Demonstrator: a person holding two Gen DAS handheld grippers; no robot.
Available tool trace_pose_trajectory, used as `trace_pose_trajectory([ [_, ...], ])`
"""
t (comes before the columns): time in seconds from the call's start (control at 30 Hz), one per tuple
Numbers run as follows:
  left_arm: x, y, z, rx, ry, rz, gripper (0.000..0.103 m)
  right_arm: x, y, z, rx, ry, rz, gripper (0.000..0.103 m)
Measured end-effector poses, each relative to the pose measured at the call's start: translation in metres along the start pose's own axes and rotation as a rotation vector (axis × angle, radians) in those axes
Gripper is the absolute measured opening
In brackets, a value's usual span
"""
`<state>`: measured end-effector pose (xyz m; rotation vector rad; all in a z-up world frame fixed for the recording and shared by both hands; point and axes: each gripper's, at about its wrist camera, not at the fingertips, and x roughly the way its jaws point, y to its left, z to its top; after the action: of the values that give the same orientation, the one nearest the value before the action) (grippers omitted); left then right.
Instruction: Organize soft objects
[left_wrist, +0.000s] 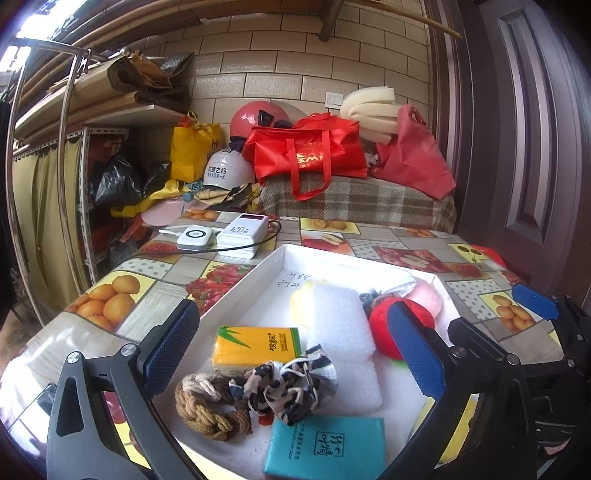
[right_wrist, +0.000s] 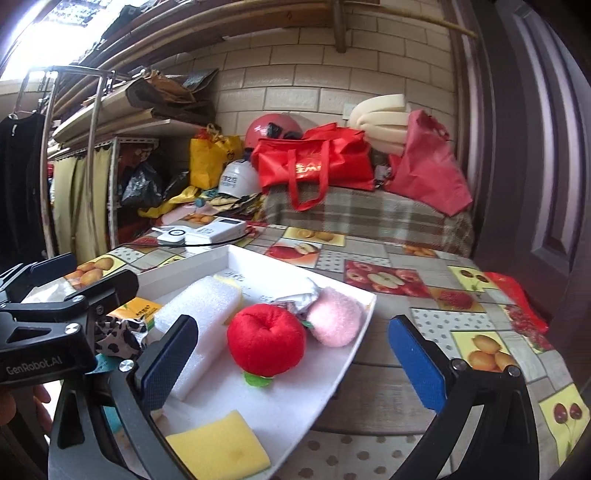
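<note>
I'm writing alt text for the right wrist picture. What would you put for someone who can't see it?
An open claw hovers over a white tray holding a red plush apple, a pink puff, white foam blocks and a yellow sponge. The tray sits on a fruit-patterned tablecloth in a cluttered room.

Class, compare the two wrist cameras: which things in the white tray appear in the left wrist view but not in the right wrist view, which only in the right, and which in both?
Only the left wrist view shows the braided rope ring and the teal tissue pack. Only the right wrist view shows the yellow sponge at the tray's near edge. Both show the white tray, the red plush apple, the white foam block and the pink puff.
</note>
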<state>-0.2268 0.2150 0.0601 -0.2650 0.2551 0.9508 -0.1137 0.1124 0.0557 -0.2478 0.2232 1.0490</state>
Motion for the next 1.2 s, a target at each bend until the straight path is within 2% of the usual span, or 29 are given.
trace_pose_trajectory([
  [0.17, -0.014, -0.008, -0.005, 0.018, -0.009, -0.016, 0.103, -0.014, -0.013, -0.007, 0.036, 0.025, -0.006, 0.103],
  [0.33, -0.024, -0.011, -0.012, -0.026, 0.050, -0.090, 0.103, -0.039, -0.024, -0.016, 0.053, 0.009, -0.016, 0.103],
  [0.43, -0.034, -0.023, -0.018, 0.034, 0.072, -0.055, 0.103, -0.058, -0.037, -0.021, 0.113, -0.023, -0.011, 0.103],
  [0.5, -0.045, -0.034, -0.022, 0.081, 0.055, -0.043, 0.103, -0.071, -0.049, -0.025, 0.158, -0.025, -0.018, 0.103],
  [0.57, -0.055, -0.042, -0.026, 0.115, 0.047, -0.036, 0.103, -0.090, -0.063, -0.028, 0.203, -0.067, -0.060, 0.103],
  [0.63, -0.063, -0.047, -0.027, 0.121, 0.051, -0.029, 0.103, -0.112, -0.075, -0.030, 0.232, -0.127, -0.109, 0.103],
  [0.7, -0.072, -0.047, -0.030, 0.084, 0.055, -0.022, 0.103, -0.131, -0.085, -0.035, 0.249, -0.159, -0.124, 0.103],
  [0.83, -0.091, -0.054, -0.033, 0.080, 0.011, 0.076, 0.103, -0.146, -0.094, -0.044, 0.256, -0.135, -0.142, 0.103],
  [0.9, -0.100, -0.058, -0.035, 0.092, -0.028, 0.105, 0.103, -0.144, -0.095, -0.044, 0.255, -0.122, -0.120, 0.103],
  [0.97, -0.105, -0.060, -0.036, 0.088, -0.041, 0.082, 0.103, -0.142, -0.094, -0.044, 0.245, -0.108, -0.103, 0.103],
  [1.07, -0.105, -0.065, -0.038, 0.099, -0.006, 0.033, 0.103, -0.147, -0.086, -0.045, 0.213, -0.131, -0.118, 0.103],
  [1.2, -0.097, -0.070, -0.039, 0.125, 0.045, 0.044, 0.103, -0.155, -0.081, -0.047, 0.190, -0.167, -0.117, 0.103],
])
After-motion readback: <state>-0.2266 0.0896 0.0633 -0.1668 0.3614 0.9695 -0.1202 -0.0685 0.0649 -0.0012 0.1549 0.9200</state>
